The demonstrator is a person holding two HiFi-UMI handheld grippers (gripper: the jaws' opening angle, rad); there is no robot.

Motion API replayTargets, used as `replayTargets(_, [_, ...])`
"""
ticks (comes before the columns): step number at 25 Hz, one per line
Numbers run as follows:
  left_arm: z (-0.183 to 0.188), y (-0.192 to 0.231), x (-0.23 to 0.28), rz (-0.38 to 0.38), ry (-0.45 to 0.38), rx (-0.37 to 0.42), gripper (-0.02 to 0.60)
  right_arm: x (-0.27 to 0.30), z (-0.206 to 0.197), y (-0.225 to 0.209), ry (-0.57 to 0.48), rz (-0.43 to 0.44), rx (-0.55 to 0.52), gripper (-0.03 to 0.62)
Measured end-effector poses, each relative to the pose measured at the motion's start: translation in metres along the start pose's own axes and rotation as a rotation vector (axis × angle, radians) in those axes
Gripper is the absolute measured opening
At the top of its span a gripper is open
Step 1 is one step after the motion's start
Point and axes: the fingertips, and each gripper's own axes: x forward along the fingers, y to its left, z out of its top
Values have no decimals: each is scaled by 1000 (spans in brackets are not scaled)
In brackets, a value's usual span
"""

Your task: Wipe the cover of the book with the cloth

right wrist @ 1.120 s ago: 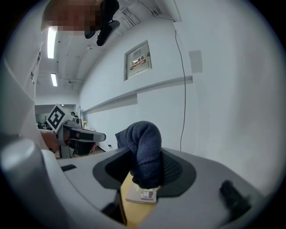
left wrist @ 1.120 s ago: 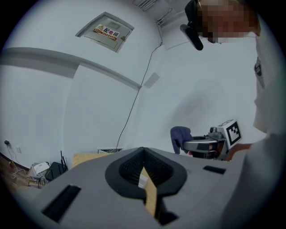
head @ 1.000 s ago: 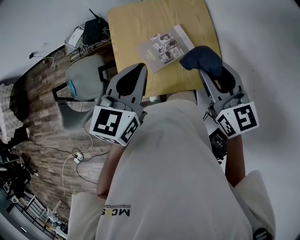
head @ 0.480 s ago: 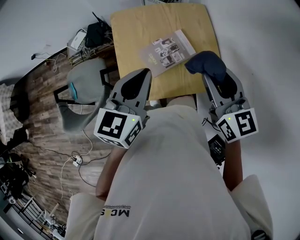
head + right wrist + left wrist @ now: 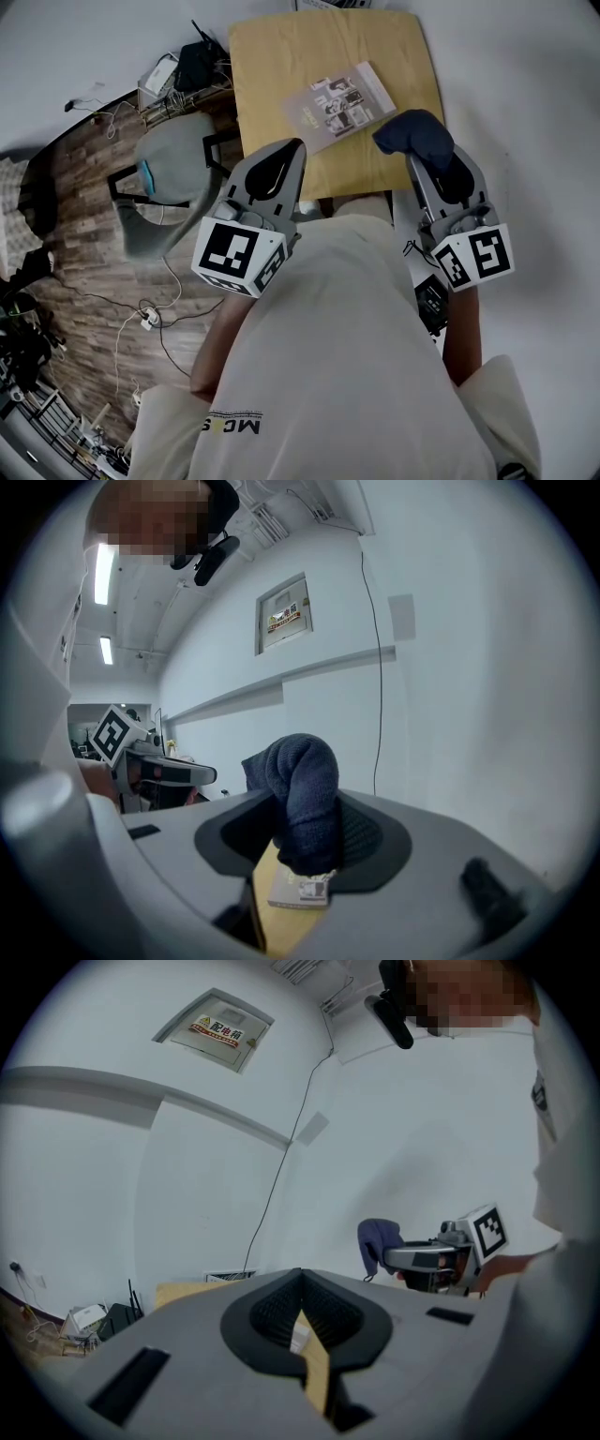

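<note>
One cloth (image 5: 413,131) between right gripper (image 5: 427,157) jaws; left gripper (image 5: 297,147) jaws together.

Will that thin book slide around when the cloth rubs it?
Likely yes. The book looks thin and light, lying flat on the smooth wooden table with nothing holding it down, so a rub from the cloth may push it along. Being flat, it should not roll or tip.

Grey left gripper (image 5: 296,146) and right gripper (image 5: 423,160), black-and-white marker cubes (image 5: 235,255), cream shirt (image 5: 347,361) with dark lettering.
</note>
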Motion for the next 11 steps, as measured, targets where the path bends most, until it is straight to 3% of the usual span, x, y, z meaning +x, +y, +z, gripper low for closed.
replayTargets(11, [2, 1, -4, -6, -9, -5, 9, -3, -2, 3, -6, -15, 19, 175])
